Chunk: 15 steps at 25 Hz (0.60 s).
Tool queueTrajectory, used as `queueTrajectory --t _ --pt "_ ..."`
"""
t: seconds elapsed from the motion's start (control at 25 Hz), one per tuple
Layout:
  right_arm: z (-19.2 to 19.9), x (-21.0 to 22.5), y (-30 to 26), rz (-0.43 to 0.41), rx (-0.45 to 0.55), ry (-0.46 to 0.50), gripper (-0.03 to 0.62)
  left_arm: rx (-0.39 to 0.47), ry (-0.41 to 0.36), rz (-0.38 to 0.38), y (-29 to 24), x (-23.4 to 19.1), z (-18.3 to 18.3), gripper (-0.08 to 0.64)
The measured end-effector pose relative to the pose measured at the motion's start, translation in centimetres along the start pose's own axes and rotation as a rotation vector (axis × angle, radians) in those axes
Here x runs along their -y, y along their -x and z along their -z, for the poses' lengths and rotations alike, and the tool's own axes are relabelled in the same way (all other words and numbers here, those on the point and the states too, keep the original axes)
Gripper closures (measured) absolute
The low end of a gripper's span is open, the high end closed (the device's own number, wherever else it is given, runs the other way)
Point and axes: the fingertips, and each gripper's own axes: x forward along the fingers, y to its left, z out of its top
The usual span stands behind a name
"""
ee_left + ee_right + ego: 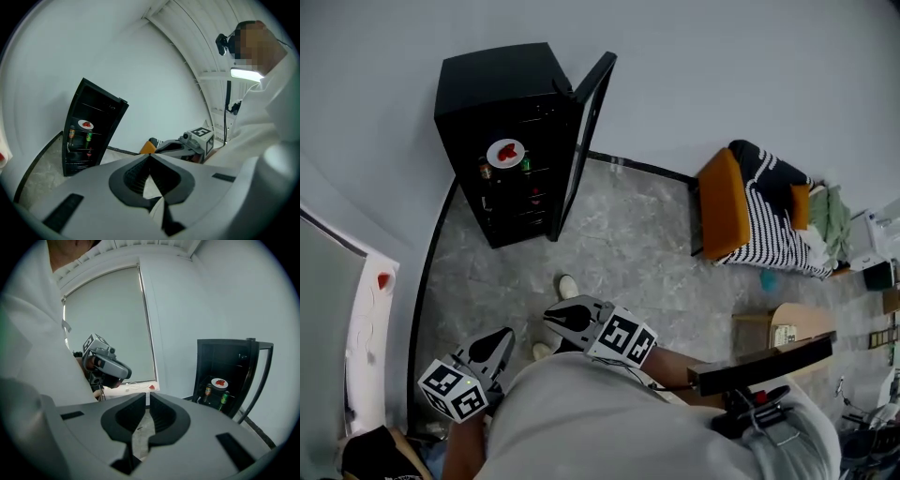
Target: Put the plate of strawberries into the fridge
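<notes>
Plate (505, 152) w/ strawberries (509, 148) on fridge (492, 89) shelf, door (583, 141) wide open.

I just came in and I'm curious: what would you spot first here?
At the top left of the head view, the tall black fridge stands with its door swung open, and a white plate of strawberries sits inside. Off to the right is an orange chair with a striped cloth bunched against it.

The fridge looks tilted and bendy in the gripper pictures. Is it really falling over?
Probably not. Left gripper view: the wide lens tilts the fridge and blacks out the picture's corners. Right gripper view: it stands nearly upright. Head view: it leans outward and is dark inside, with only the plate of strawberries showing bright.
</notes>
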Motion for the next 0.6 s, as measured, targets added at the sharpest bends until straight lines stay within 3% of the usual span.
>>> queueTrajectory --t 0.6 --pt "-0.59 0.36 -0.45 0.000 -0.002 0.013 0.555 -0.012 0.016 0.004 -0.70 -0.48 0.51 0.548"
